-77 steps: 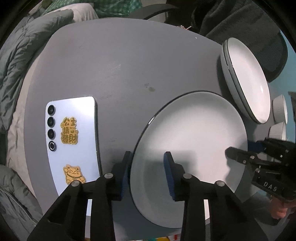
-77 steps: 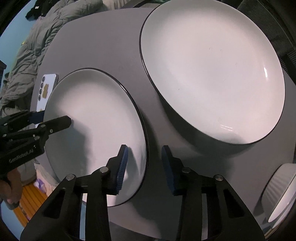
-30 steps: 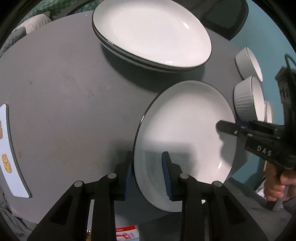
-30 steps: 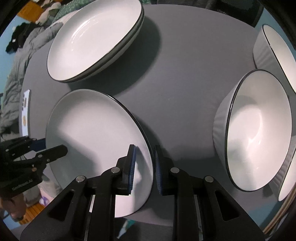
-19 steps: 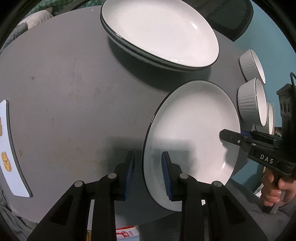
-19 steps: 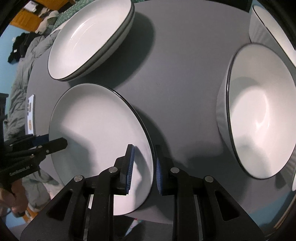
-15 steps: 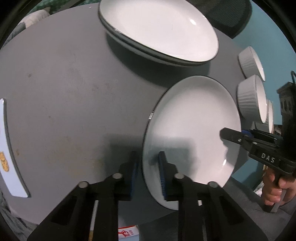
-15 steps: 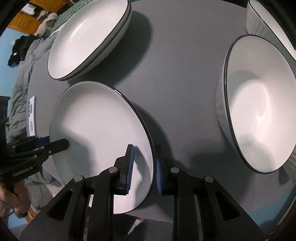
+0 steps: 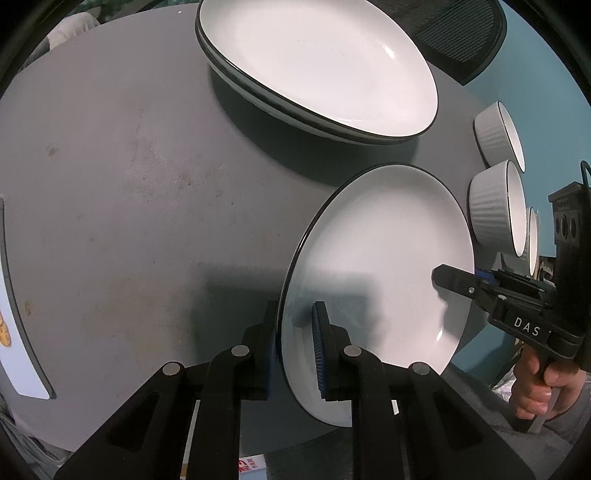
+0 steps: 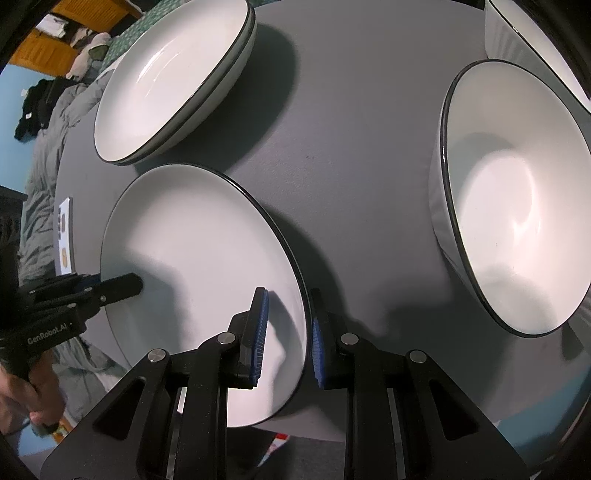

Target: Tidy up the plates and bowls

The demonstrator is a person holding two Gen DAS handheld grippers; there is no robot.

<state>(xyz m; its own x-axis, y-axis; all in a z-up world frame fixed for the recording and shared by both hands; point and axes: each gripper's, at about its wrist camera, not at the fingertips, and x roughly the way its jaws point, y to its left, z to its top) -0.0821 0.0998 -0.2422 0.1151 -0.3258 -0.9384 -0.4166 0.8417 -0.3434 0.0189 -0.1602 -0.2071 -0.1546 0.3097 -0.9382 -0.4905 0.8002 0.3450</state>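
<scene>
A white plate [image 9: 380, 258] with a black rim is held from both sides over the grey round table [image 9: 129, 184]. Its near part juts past the table's front edge. My left gripper [image 9: 295, 343] is shut on the plate's left rim, one blue pad under it and one on top. My right gripper [image 10: 288, 339] is shut on the opposite rim of the plate [image 10: 199, 258]. Each gripper shows in the other's view, the right gripper [image 9: 461, 284] reaching in from the right and the left gripper [image 10: 122, 286] from the left. A stack of two larger plates [image 9: 317, 66] lies behind.
White ribbed bowls [image 9: 495, 210] stand along the table's right side; one large bowl [image 10: 517, 221] is close to my right gripper. A phone [image 9: 14, 314] lies at the table's left edge. A black mesh chair [image 9: 461, 33] and grey bedding [image 10: 44, 155] surround the table.
My left jaws have closed onto the plate's rim. The plate and both grippers have shifted away from the phone, toward the stack and the bowls.
</scene>
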